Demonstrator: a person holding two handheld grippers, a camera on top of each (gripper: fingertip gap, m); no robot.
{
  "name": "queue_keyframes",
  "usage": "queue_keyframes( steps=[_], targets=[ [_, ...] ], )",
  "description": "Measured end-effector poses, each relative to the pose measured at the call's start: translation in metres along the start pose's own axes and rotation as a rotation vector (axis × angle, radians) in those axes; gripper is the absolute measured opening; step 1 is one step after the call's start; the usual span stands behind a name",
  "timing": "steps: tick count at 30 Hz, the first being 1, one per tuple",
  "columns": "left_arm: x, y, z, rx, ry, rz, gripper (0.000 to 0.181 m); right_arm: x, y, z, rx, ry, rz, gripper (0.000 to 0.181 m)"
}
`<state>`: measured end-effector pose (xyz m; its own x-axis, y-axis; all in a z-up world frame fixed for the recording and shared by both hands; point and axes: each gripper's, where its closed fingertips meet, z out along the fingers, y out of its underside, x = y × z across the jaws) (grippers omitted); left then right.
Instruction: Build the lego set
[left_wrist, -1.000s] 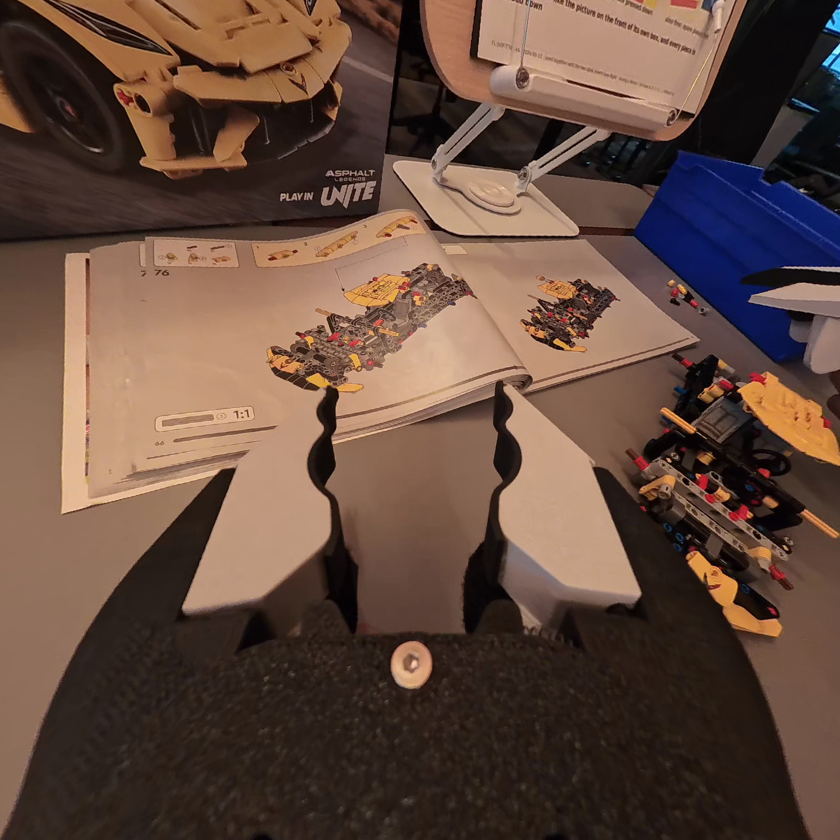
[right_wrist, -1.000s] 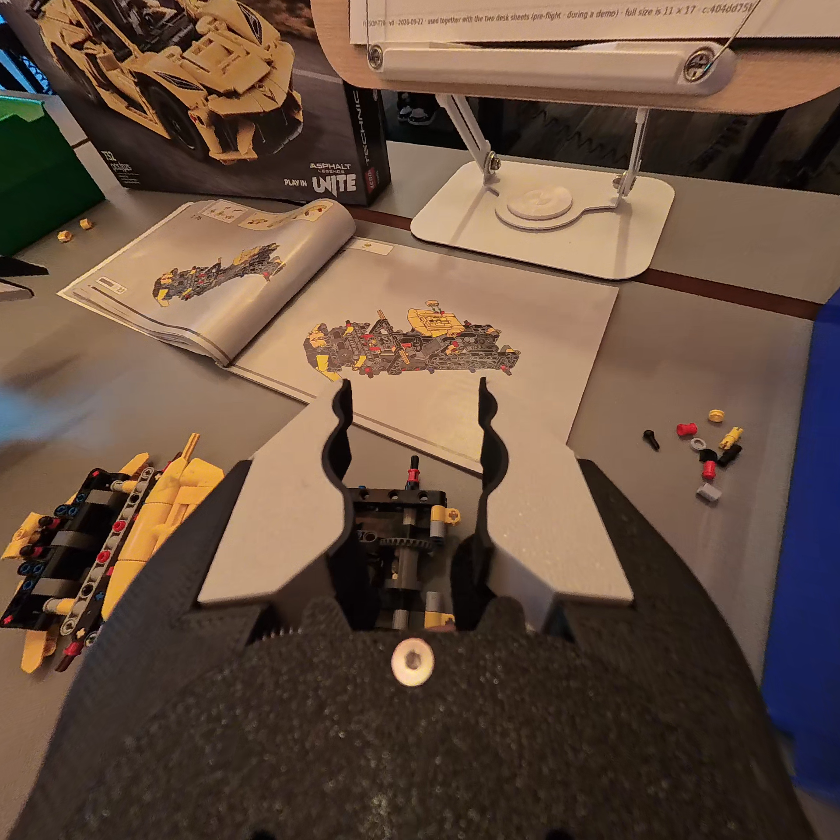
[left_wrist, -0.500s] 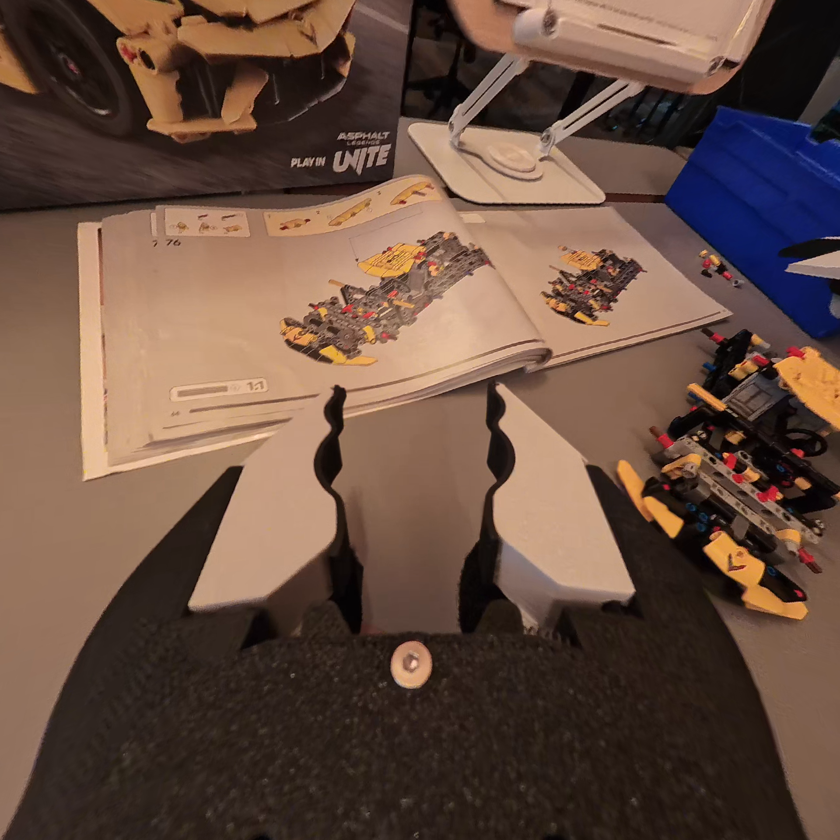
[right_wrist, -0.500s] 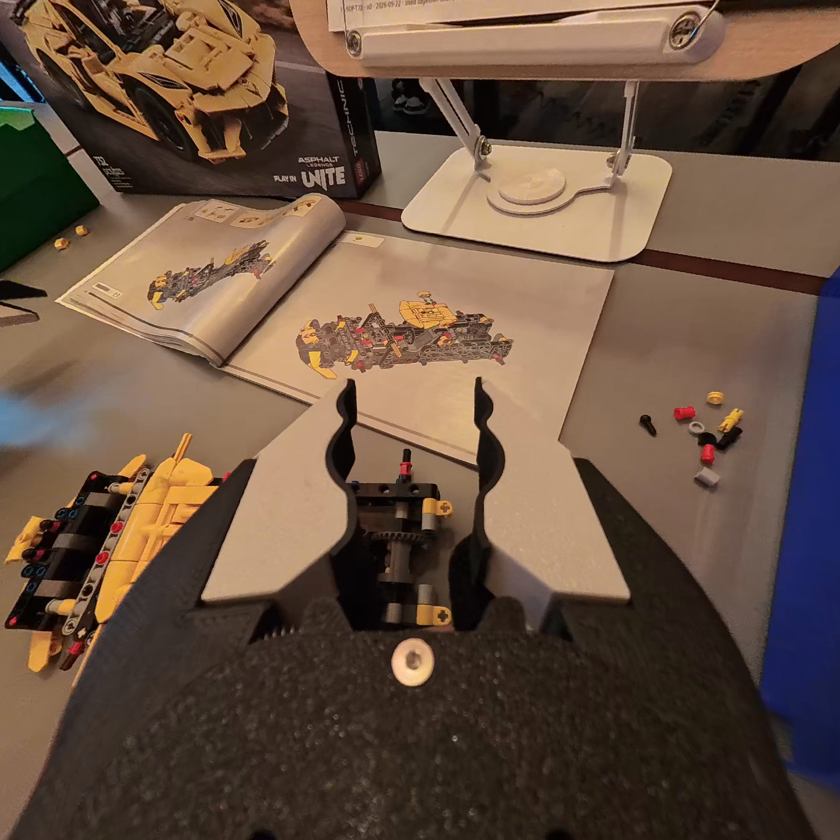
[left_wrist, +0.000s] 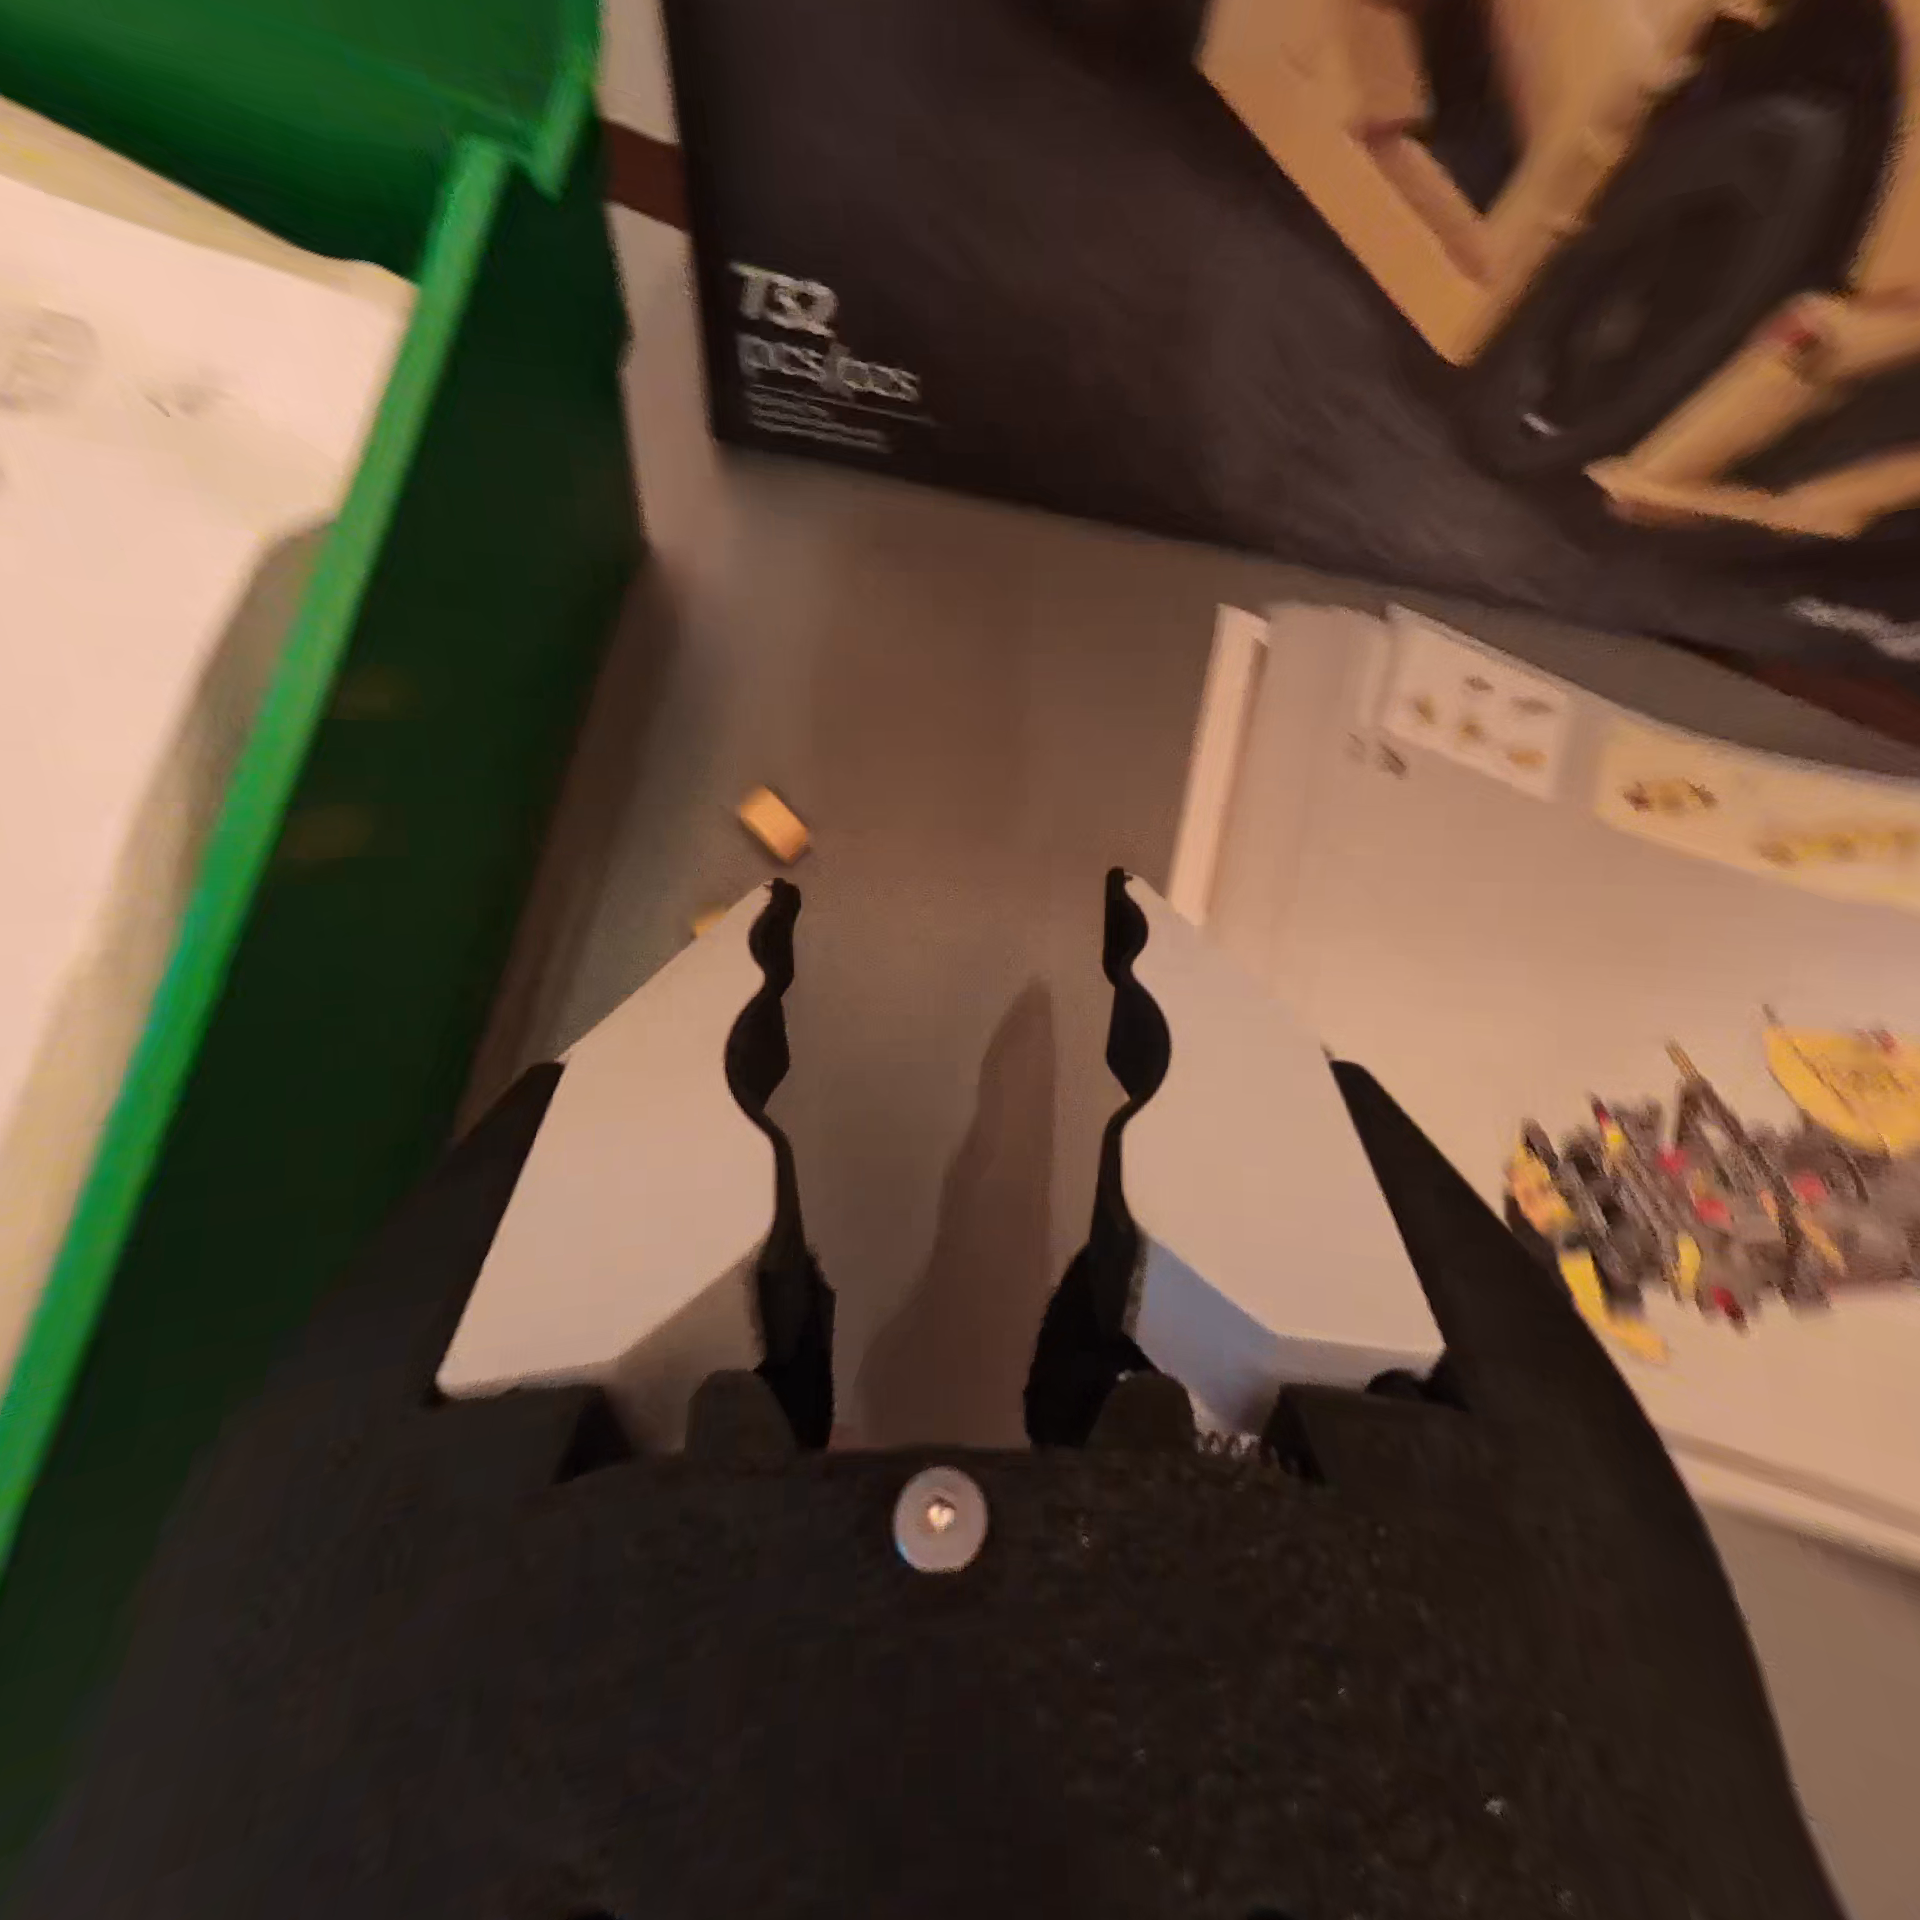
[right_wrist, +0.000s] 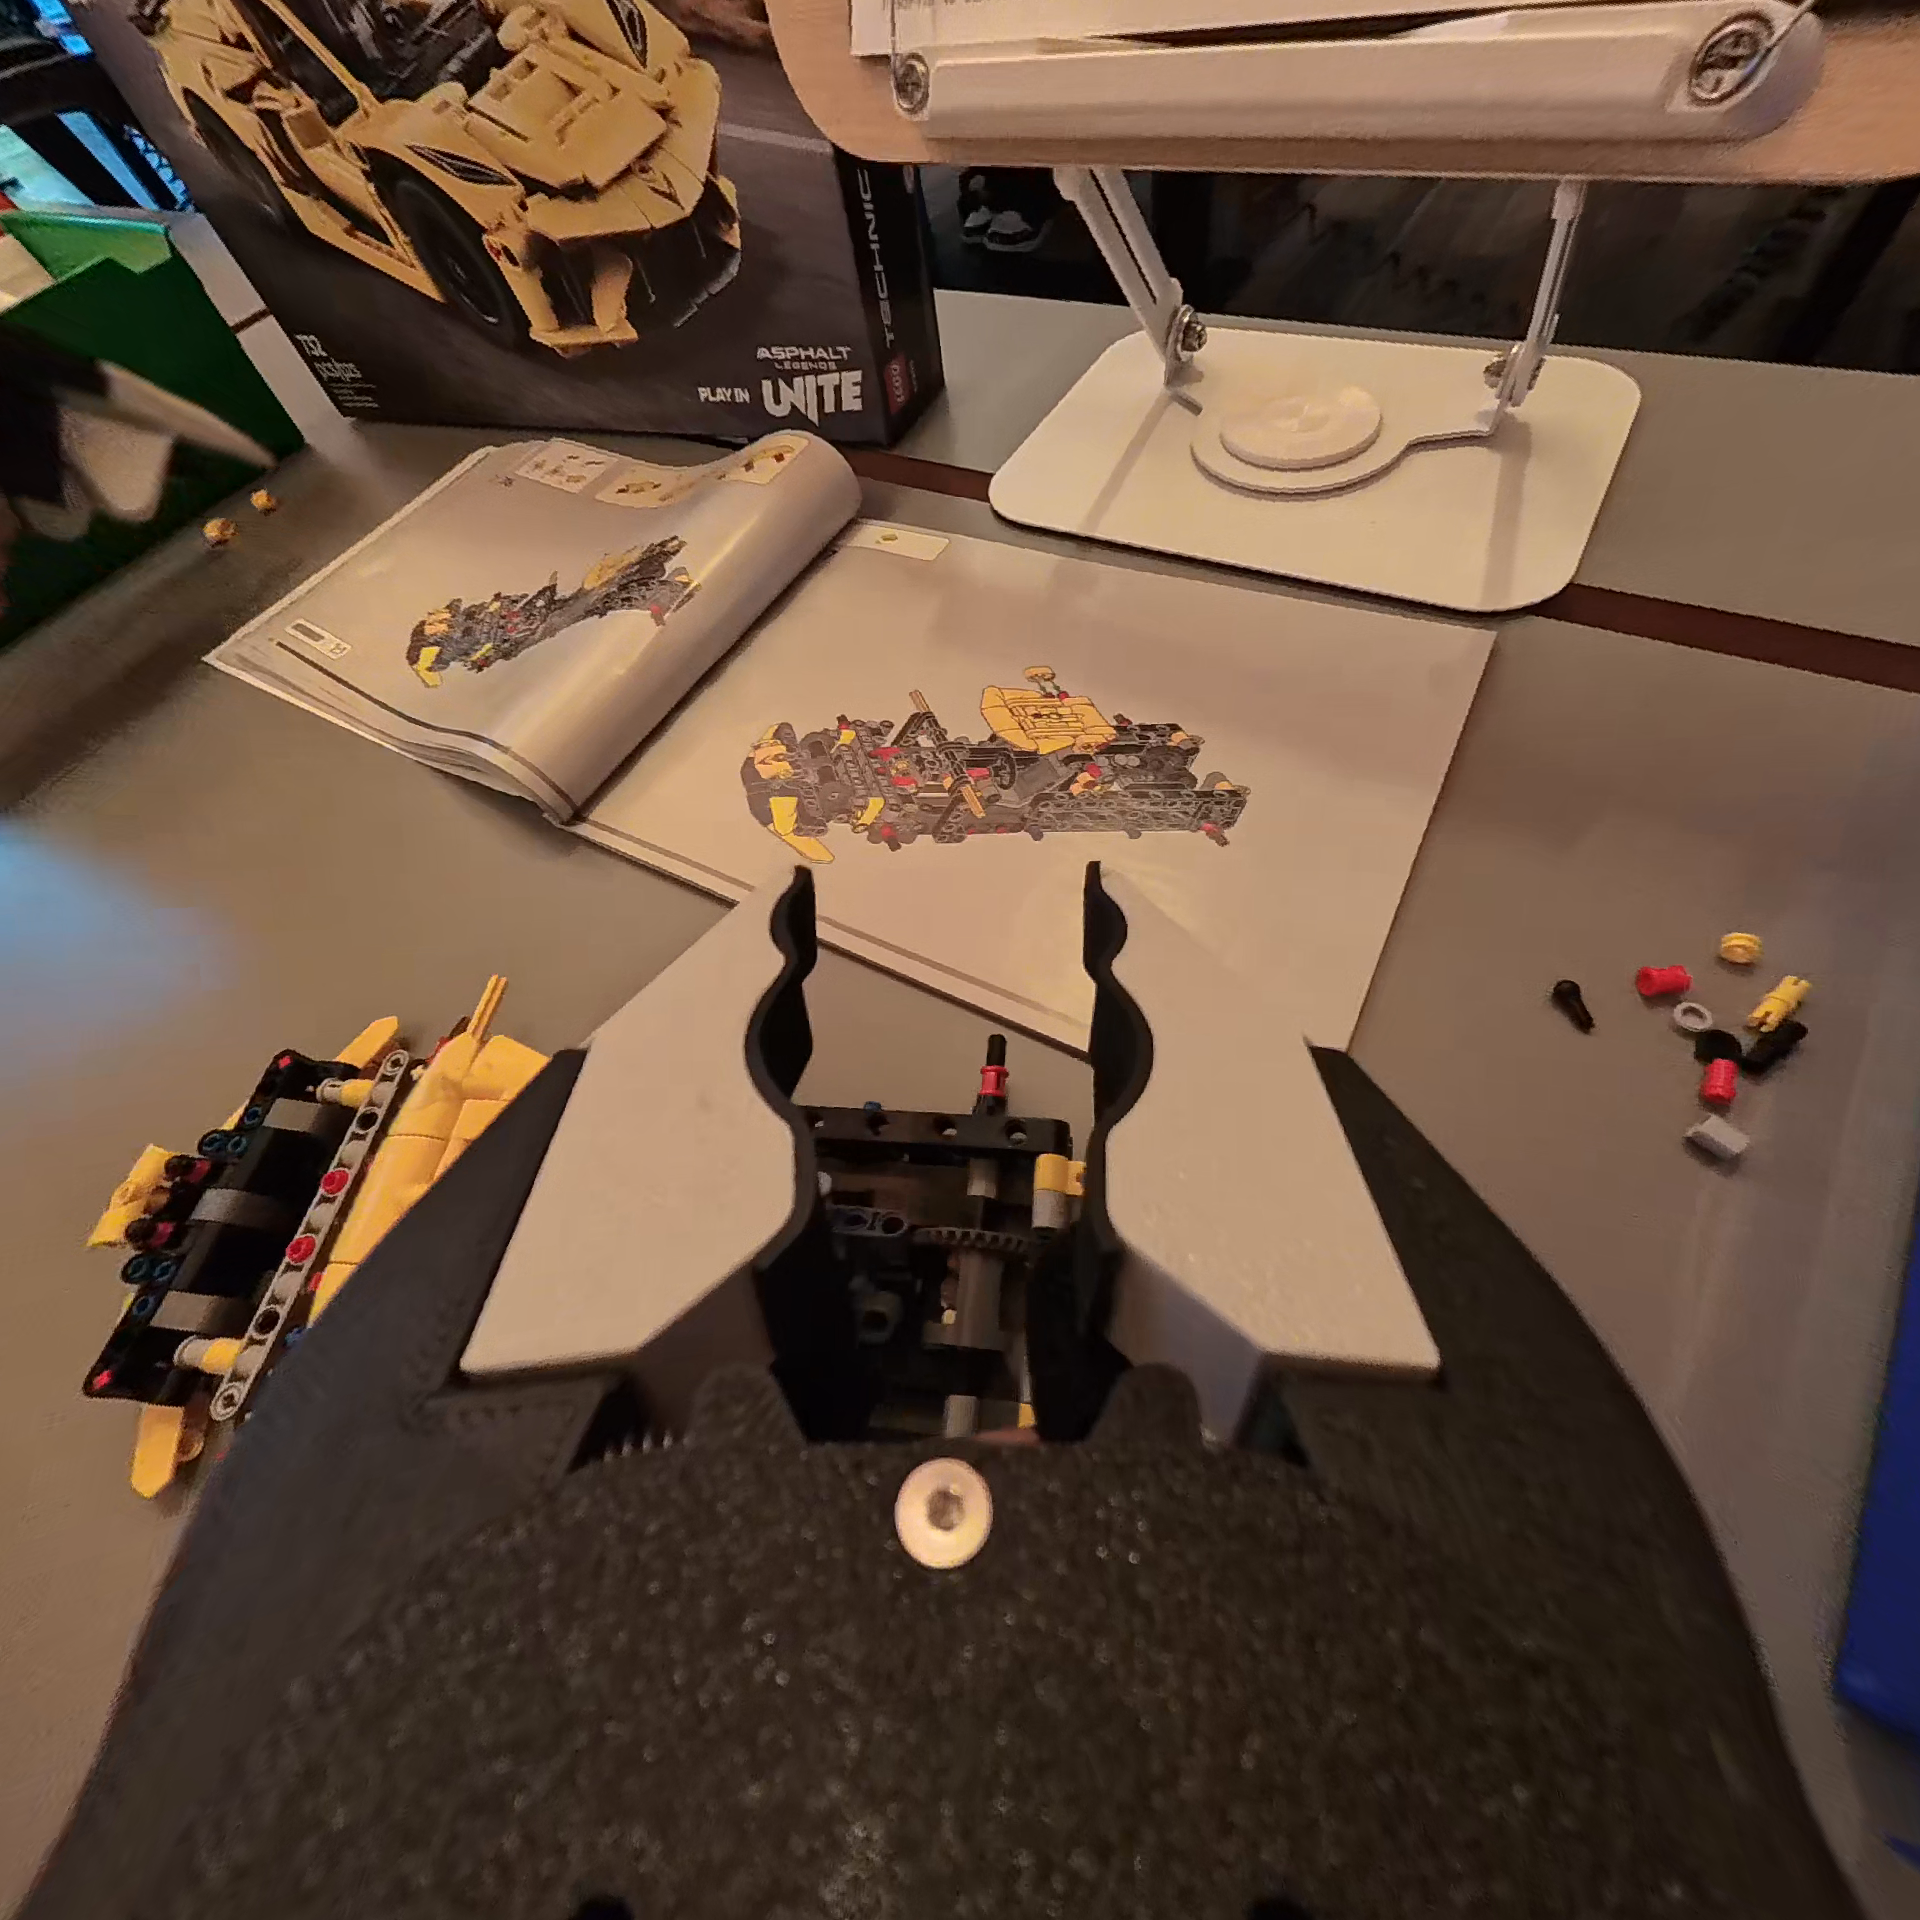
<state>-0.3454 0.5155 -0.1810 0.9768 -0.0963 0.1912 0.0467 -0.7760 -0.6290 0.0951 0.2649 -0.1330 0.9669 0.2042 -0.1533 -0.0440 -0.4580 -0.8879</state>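
Note:
My right gripper (right_wrist: 943, 883) is shut on a black Lego gear sub-assembly (right_wrist: 935, 1195) with a red pin and yellow connector, held deep between the fingers above the table. A larger yellow-and-black car chassis (right_wrist: 281, 1226) lies on the table to its left. My left gripper (left_wrist: 945, 894) is open and empty, low over the table beside a green bin (left_wrist: 343, 831). A small tan piece (left_wrist: 774, 824) lies just ahead of its left finger, and a second is partly hidden behind that finger. The left gripper shows blurred at the far left of the right wrist view (right_wrist: 125, 447).
The open instruction booklet (right_wrist: 1039, 623) lies mid-table, with the set's box (right_wrist: 540, 260) behind it and a white stand (right_wrist: 1320, 468) at the back right. Several small loose pins (right_wrist: 1714, 1029) lie to the right near a blue bin (right_wrist: 1881, 1455).
My left gripper has swung sharply left, from facing the booklet to facing the green bin and the tan pieces. My right gripper has moved slightly with the sub-assembly still in it.

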Motion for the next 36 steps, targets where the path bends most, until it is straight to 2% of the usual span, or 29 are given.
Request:
queue_keyframes(
  steps=[4, 11, 17, 22, 26, 32, 36],
  targets=[
    [-0.018, -0.015, 0.016, -0.091, -0.113, -0.09, 0.057, -0.005, -0.002, -0.001, 0.003, -0.013, -0.013, 0.051],
    [-0.034, -0.021, 0.018, -0.163, -0.239, -0.144, 0.024, -0.011, -0.008, -0.005, 0.031, -0.059, 0.009, 0.051],
    [-0.033, -0.012, 0.024, -0.253, -0.296, -0.164, 0.017, -0.012, -0.013, -0.01, 0.056, -0.116, 0.073, 0.051],
    [-0.036, -0.01, 0.03, -0.272, -0.335, -0.185, 0.017, -0.018, -0.014, -0.011, 0.059, -0.165, 0.097, 0.051],
    [-0.043, -0.009, 0.03, -0.242, -0.405, -0.2, 0.002, -0.019, -0.014, -0.011, 0.054, -0.164, 0.083, 0.051],
    [-0.035, -0.003, 0.026, -0.226, -0.381, -0.197, 0.0, -0.018, -0.019, -0.015, 0.075, -0.174, 0.101, 0.05],
    [-0.01, 0.001, 0.004, -0.205, -0.311, -0.091, 0.0, -0.018, -0.019, -0.014, 0.075, -0.173, 0.099, 0.05]
  ],
)
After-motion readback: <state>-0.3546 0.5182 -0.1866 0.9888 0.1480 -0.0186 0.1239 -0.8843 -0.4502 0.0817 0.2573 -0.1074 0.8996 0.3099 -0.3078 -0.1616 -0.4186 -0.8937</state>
